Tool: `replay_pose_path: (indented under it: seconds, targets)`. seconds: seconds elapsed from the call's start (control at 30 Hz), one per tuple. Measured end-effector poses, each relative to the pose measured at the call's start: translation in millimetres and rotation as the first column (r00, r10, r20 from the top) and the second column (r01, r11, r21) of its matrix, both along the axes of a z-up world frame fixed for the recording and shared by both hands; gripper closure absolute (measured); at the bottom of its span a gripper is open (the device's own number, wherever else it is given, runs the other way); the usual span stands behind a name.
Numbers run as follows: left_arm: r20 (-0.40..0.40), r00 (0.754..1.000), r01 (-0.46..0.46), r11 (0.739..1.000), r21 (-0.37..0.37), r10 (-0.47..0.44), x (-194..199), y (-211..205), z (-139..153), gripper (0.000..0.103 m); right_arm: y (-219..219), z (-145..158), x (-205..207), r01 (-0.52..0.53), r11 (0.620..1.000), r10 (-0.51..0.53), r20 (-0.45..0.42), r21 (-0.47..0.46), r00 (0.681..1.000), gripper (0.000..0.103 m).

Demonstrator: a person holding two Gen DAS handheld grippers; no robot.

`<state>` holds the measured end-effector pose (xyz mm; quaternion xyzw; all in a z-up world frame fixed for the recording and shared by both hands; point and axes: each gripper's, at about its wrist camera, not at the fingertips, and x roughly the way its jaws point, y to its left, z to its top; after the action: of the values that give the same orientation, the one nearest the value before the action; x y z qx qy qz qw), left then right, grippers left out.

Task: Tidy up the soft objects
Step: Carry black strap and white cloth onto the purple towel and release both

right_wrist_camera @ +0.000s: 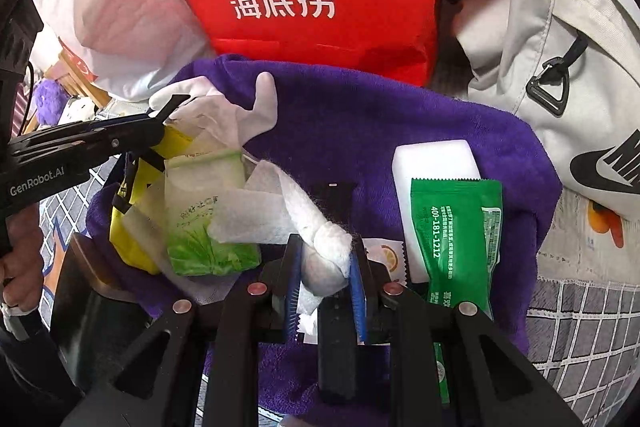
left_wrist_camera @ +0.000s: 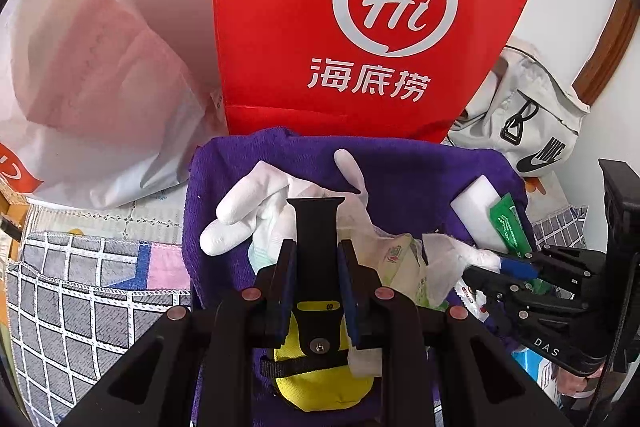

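Black strap (left_wrist_camera: 316,227) clamped in left hand-held gripper (left_wrist_camera: 317,267), tissue (right_wrist_camera: 324,259) in right (right_wrist_camera: 325,267)

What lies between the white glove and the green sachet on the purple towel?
In the right wrist view, a crumpled white tissue lies between the white glove and the green sachet, on the purple towel, pinched by the right gripper.

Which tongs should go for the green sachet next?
Right, probably. The green sachet lies just beside the right tongs, on the purple towel. But those are shut on a white tissue, which must go first. The left tongs sit across the pile, clamping a black strap.
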<state>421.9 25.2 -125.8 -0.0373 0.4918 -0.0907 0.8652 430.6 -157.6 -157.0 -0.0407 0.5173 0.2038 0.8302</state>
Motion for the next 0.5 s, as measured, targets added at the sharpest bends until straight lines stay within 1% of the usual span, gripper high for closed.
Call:
replay_pose_path:
  seconds: [0.17,0.2,0.27,0.33,0.5]
  targets:
    - [-0.007,1.000,0.001,1.000,-0.003,-0.001,0.9,0.2,-1.9,0.083,-0.7,-1.1,2.9,0.005,1.000,-0.005,-0.003,-0.001,1.000,0.080]
    - [-0.011,1.000,0.003,1.000,-0.005,-0.003,1.3,0.1,-2.7,0.083,-1.1,0.0,2.9,0.005,1.000,-0.005,-0.001,0.001,1.000,0.079]
    - [-0.018,1.000,0.004,1.000,-0.007,-0.004,2.0,-0.4,-4.7,0.083,-1.3,2.1,1.6,0.001,1.000,-0.001,0.003,0.005,1.000,0.073]
    - [-0.019,1.000,0.003,1.000,-0.004,-0.003,2.0,-0.7,-5.4,0.083,-0.6,5.3,0.0,-0.004,1.000,0.004,0.012,0.004,1.000,0.057]
    - [-0.026,1.000,0.002,1.000,-0.006,-0.002,2.9,-0.4,-6.4,0.083,-0.3,16.6,-4.5,-0.004,1.000,0.004,0.044,0.010,0.999,0.053]
